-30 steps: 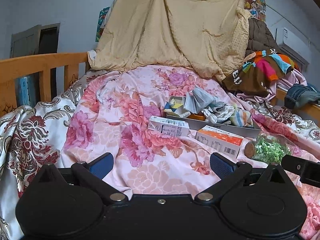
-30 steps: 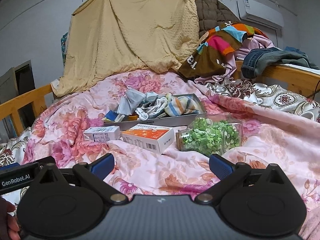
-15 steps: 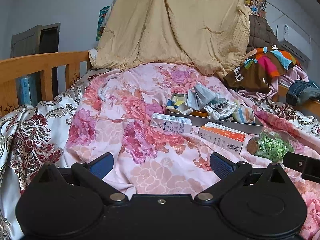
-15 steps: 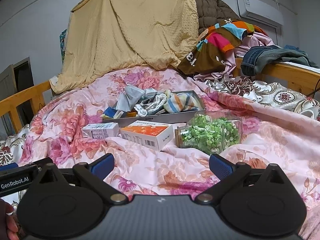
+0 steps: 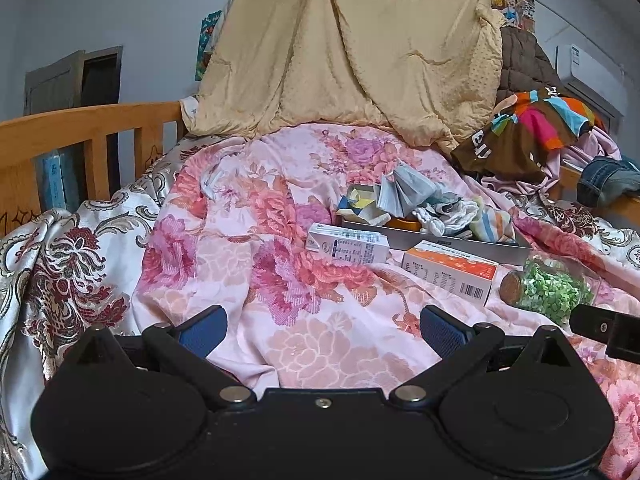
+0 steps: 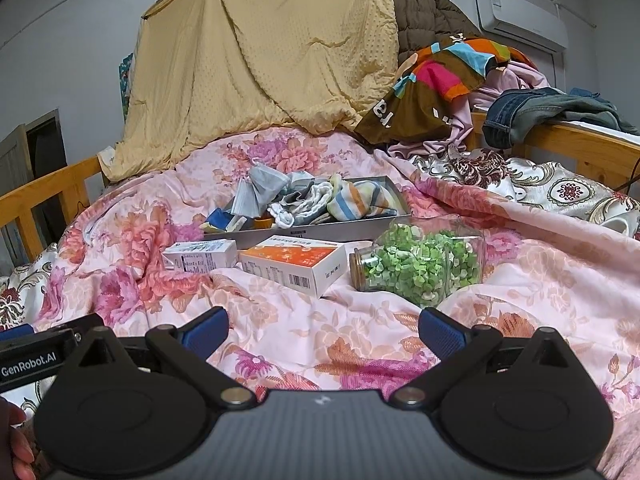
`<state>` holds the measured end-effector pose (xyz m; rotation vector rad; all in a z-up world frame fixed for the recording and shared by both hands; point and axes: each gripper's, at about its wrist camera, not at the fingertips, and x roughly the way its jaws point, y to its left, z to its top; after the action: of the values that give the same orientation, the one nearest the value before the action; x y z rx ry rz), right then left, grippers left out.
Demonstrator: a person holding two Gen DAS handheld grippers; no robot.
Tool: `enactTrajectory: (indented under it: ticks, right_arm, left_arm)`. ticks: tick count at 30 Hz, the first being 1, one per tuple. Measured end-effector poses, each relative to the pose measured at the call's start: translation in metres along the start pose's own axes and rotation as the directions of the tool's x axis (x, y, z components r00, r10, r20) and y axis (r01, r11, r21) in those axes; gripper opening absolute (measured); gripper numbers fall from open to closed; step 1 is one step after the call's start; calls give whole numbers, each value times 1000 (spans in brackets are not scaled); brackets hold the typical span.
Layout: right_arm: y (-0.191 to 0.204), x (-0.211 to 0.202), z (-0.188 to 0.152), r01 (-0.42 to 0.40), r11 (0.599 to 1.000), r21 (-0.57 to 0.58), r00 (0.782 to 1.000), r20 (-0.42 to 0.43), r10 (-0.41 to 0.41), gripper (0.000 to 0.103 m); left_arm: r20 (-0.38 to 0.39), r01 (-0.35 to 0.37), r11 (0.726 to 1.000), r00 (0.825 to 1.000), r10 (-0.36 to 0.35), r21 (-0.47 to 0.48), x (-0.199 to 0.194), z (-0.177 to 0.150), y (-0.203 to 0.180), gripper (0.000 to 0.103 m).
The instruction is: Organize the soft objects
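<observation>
A grey tray [image 6: 320,229] on the pink floral bedspread holds soft things: a grey face mask [image 6: 256,194], white socks [image 6: 308,206], a striped sock [image 6: 360,200]. It also shows in the left wrist view [image 5: 460,244], with the mask [image 5: 400,192]. In front lie a white carton [image 6: 200,256], an orange-and-white box [image 6: 296,264] and a jar of green pieces [image 6: 420,268]. My right gripper [image 6: 322,326] is open and empty, well short of them. My left gripper [image 5: 320,326] is open and empty, to the left.
A tan blanket [image 6: 260,60] hangs at the back. Clothes pile at the right rear [image 6: 452,80], jeans [image 6: 540,112] on the wooden rail. A wooden bed rail [image 5: 80,132] runs along the left. The right gripper's side [image 5: 608,328] shows in the left view.
Both grippers have tilted or dipped slightly, so the tray and boxes sit a little lower in both views. Both stay open and empty.
</observation>
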<state>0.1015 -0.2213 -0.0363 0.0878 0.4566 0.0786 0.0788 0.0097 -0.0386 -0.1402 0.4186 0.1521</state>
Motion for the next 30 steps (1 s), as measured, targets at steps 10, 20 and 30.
enactTrajectory:
  ticks: [10,20,30]
  right_arm:
    - [0,1,0,-1,1000,-4,1000,-2,1,103]
    - [1,1,0,-1,1000,-5,1000,-3,1,103]
    - [1,1,0,-1,1000,-5,1000,-3,1,103]
  left_arm:
    - [-19,-4,1000,1000,4,-8,1,1,1,102]
    - [-30,-4,1000,1000,4,-2,1,2,0,102]
    - [-35,-11,1000,999,11,2,2,2,0,102]
